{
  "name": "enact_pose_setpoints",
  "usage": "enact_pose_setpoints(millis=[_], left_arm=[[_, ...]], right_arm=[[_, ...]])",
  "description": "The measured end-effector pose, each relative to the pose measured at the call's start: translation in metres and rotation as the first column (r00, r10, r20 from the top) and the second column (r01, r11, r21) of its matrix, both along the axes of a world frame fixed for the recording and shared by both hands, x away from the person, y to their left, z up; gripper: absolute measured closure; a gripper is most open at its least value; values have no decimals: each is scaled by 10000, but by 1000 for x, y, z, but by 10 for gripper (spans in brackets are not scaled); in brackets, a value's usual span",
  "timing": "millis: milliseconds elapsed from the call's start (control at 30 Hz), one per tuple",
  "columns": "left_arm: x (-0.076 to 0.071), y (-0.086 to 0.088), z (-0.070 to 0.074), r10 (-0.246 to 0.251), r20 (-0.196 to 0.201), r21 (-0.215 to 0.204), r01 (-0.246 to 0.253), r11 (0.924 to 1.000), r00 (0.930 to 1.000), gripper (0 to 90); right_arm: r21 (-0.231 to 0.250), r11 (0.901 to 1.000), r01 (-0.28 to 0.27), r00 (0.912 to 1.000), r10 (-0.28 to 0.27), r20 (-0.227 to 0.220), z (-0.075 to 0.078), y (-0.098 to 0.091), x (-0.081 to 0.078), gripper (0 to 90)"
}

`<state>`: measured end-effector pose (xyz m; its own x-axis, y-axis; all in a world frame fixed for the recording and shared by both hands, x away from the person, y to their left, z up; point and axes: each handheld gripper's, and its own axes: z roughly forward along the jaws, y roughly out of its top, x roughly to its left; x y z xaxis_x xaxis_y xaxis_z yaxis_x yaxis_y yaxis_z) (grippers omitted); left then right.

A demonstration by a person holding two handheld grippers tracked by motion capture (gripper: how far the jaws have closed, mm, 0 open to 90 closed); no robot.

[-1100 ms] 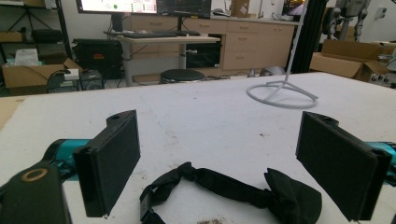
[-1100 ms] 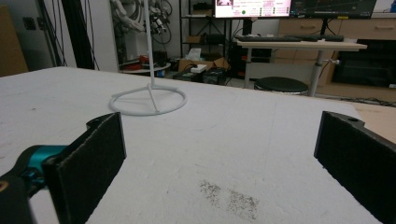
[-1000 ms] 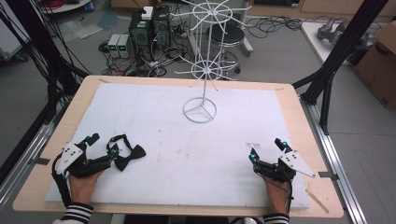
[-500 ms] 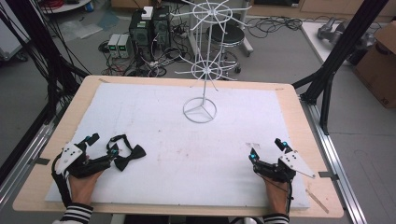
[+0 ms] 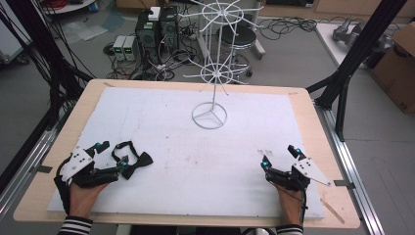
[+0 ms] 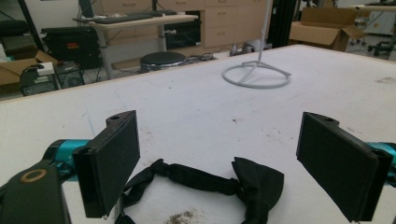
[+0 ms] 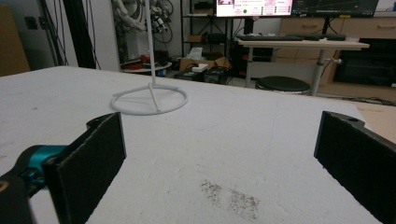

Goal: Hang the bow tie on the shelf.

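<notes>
1. L gripper point(image 5: 108, 152): jaws wide open, empty; bow tie point(image 6: 219, 179) flat btwn them, nearer R jaw.
2. R gripper point(image 5: 279, 157): jaws wide, empty.
3. Tie likely light, soft, floppy; grip at centre knot.

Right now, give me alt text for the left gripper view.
A black bow tie lies on the white table cover between the open jaws of the left tool. Beyond it stands the round base of a white wire stand.
</notes>
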<state>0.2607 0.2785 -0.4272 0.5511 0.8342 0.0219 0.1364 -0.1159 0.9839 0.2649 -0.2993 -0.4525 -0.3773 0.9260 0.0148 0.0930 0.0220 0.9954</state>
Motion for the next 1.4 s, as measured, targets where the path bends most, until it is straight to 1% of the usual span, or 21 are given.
enact_pose_setpoints(millis=[167,267,333,367,400,500,567,667,733,800,833,933,967,1000,1033,1100,1133,1233,1267,1367,1400], left_arm=[[6,-4,9,-298,-677,706,346,9969,9973,140],[11,-7,14,-409,-1230,1425,584,9881,9916,144],[13,-8,16,-500,-1499,1691,754,9827,9874,144],[15,-11,19,-599,-1787,1995,957,9752,9821,144],[15,-11,19,-599,-1787,1995,957,9752,9821,144],[19,-17,24,-824,-2267,2526,1403,9574,9705,151],[22,-21,27,-957,-2601,3061,1761,9356,9608,180],[28,-27,31,-846,-3063,3667,1995,9087,9482,188],[30,-29,33,-836,-3257,3747,2098,9031,9418,188],[34,-32,35,-929,-3521,3707,2299,8999,9313,193],[35,-33,36,-909,-3598,3773,2339,8961,9286,209],[37,-36,37,-1006,-3913,3940,2653,8800,9148,255],[38,-36,37,-991,-3966,4019,2697,8750,9126,286],[38,-37,37,-1005,-4008,4152,2783,8661,9106,321],[38,-37,36,-1025,-4076,4177,2851,8627,9074,324],[40,-37,35,-1027,-4357,4220,3038,8542,8942,329],[40,-37,34,-964,-4452,4251,3049,8522,8903,331],[43,-38,31,-895,-4815,4292,3236,8433,8719,343],[44,-38,30,-916,-4899,4222,3279,8452,8670,354],[47,-38,28,-864,-5044,4194,3313,8452,8592,387],[49,-38,27,-808,-5103,4226,3315,8435,8562,395]], right_arm=[[1,10000,9,10000,-9,30,0,0,0,11],[-18,10000,10,10000,-10,25,0,0,0,11],[-44,10000,15,10000,-15,11,0,0,1,11],[-28,10000,29,10000,-29,-13,0,0,1,11],[-28,10000,29,10000,-29,-13,0,0,1,11],[-9,10000,59,10000,-59,-10,0,-1,1,11],[-12,10000,59,10000,-59,13,0,0,1,11],[-43,10000,65,10000,-65,19,0,-1,1,11],[-36,10000,52,10000,-52,3,0,0,1,11],[-54,10000,58,10000,-58,-7,0,0,1,11],[-54,10000,59,10000,-59,-9,0,0,1,11],[-26,10000,62,10000,-62,11,0,0,1,11],[-50,10000,73,10000,-73,5,0,0,1,11],[-59,10000,72,10000,-72,11,0,0,1,11],[-67,9999,79,10000,-79,25,0,0,1,11],[-34,10000,78,10000,-78,-15,0,0,0,11],[-58,9999,82,10000,-82,14,0,0,1,11],[-63,9999,83,10000,-83,16,0,0,1,11],[-39,9999,95,10000,-95,-27,0,0,0,11],[-79,9999,66,10000,-66,22,0,0,0,11],[-80,9999,89,10000,-89,18,0,1,0,11]])
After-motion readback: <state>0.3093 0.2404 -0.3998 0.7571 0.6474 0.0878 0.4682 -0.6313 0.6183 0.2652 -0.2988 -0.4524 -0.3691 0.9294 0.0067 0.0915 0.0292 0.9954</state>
